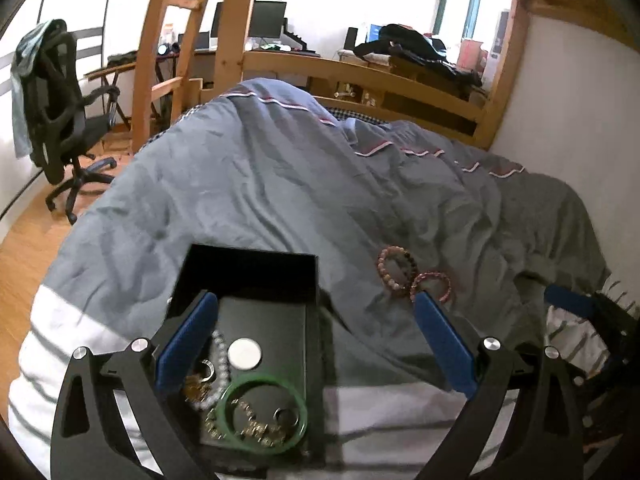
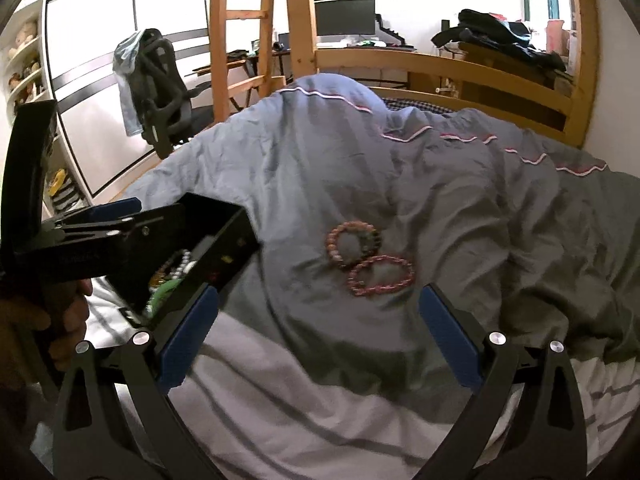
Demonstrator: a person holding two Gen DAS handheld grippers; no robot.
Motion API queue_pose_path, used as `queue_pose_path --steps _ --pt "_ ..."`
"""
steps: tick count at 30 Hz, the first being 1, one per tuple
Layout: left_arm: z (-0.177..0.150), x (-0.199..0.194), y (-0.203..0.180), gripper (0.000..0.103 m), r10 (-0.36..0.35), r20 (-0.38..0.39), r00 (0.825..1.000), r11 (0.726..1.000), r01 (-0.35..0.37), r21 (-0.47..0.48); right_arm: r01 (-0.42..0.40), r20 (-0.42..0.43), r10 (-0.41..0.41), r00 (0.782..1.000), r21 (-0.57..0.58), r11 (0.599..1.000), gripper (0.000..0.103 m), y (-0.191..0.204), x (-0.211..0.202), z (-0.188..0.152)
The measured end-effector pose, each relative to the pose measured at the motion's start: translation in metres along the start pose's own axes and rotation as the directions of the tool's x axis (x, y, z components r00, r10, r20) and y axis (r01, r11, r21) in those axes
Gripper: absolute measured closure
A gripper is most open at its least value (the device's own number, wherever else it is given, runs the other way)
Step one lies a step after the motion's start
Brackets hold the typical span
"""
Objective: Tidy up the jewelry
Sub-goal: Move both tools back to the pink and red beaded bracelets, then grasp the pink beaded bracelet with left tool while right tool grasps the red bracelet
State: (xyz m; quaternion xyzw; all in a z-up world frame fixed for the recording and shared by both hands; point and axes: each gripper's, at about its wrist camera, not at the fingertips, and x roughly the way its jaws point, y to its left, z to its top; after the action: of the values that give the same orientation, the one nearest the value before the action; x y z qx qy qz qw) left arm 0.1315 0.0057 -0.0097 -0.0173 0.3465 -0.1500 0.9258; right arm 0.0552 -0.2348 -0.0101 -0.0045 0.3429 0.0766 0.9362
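An open black jewelry box (image 1: 248, 276) sits on the bed, with a green bangle (image 1: 264, 412), a white bead bracelet (image 1: 220, 360), a round silver piece (image 1: 244, 354) and gold chains inside. My left gripper (image 1: 316, 320) is open above the box, its left finger over the box. Two bead bracelets lie on the grey duvet: a mixed pink-and-dark one (image 1: 396, 266) (image 2: 354, 244) and a pink one (image 1: 432, 284) (image 2: 380, 276). My right gripper (image 2: 320, 312) is open and empty, just short of the bracelets. The box (image 2: 224, 240) and the left gripper show at the left of the right wrist view.
The grey duvet (image 2: 400, 168) is rumpled, with a white striped sheet (image 2: 320, 420) at the near edge. A wooden bed frame (image 2: 440, 64), a ladder, a desk with monitors and an office chair (image 1: 60, 112) stand beyond the bed.
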Motion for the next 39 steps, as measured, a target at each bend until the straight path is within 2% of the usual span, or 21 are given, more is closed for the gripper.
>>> queue_pose_path --steps 5,9,15,19,25,26,27,29,30,31,32,33,34,36,39 --pt "0.0 0.023 -0.024 0.006 0.022 -0.007 1.0 0.996 -0.022 0.09 0.019 -0.015 -0.019 1.0 0.028 0.999 0.004 -0.03 0.02 -0.006" --pt "0.007 0.043 -0.046 0.006 0.025 -0.011 1.0 0.988 -0.023 0.152 -0.023 -0.02 0.024 0.999 0.055 0.998 0.004 -0.042 0.043 -0.008" --pt "0.024 0.082 -0.073 0.006 0.004 -0.034 0.999 0.984 0.002 0.178 -0.049 -0.034 0.052 0.998 0.087 0.995 0.004 -0.046 0.082 -0.009" --pt "0.033 0.114 -0.087 0.006 0.033 -0.037 0.999 0.976 -0.024 0.216 -0.023 -0.051 0.028 0.998 0.095 0.995 0.009 -0.053 0.105 -0.01" --pt "0.024 0.16 -0.095 0.006 0.084 -0.15 0.985 0.974 -0.05 0.22 0.014 -0.062 -0.009 0.998 0.079 0.997 0.014 -0.053 0.125 -0.011" --pt "0.019 0.166 -0.096 0.011 0.111 -0.163 0.98 0.969 -0.07 0.239 0.024 -0.065 -0.019 0.998 0.074 0.997 0.017 -0.052 0.127 -0.012" --pt "0.013 0.172 -0.1 0.019 0.17 -0.161 0.972 0.951 -0.119 0.285 0.039 -0.08 -0.034 0.996 0.06 0.997 0.022 -0.05 0.13 -0.013" --pt "0.009 0.176 -0.1 0.028 0.209 -0.165 0.964 0.936 -0.149 0.318 0.065 -0.102 -0.061 0.993 0.035 0.997 0.039 -0.048 0.136 -0.016" --pt "0.009 0.175 -0.099 0.038 0.217 -0.164 0.962 0.935 -0.157 0.318 0.085 -0.124 -0.08 0.989 0.031 0.996 0.056 -0.048 0.14 -0.017" --pt "0.01 0.175 -0.098 0.042 0.216 -0.166 0.962 0.937 -0.157 0.313 0.085 -0.132 -0.08 0.988 0.036 0.996 0.068 -0.05 0.14 -0.018" --pt "0.012 0.174 -0.096 0.053 0.211 -0.173 0.962 0.941 -0.152 0.304 0.081 -0.132 -0.074 0.989 0.047 0.996 0.074 -0.052 0.14 -0.019" --pt "0.014 0.172 -0.092 0.065 0.202 -0.179 0.963 0.946 -0.145 0.289 0.083 -0.131 -0.075 0.988 0.055 0.995 0.089 -0.055 0.139 -0.019" --pt "0.015 0.169 -0.09 0.071 0.195 -0.184 0.963 0.95 -0.139 0.278 0.076 -0.129 -0.065 0.99 0.077 0.994 0.093 -0.059 0.137 -0.019" --pt "0.02 0.164 -0.088 0.095 0.154 -0.202 0.967 0.961 -0.098 0.26 0.055 -0.11 -0.043 0.993 0.113 0.992 0.094 -0.064 0.131 -0.017" --pt "0.021 0.16 -0.088 0.095 0.127 -0.209 0.97 0.97 -0.077 0.232 0.048 -0.065 -0.04 0.997 0.132 0.99 0.094 -0.065 0.12 -0.011"
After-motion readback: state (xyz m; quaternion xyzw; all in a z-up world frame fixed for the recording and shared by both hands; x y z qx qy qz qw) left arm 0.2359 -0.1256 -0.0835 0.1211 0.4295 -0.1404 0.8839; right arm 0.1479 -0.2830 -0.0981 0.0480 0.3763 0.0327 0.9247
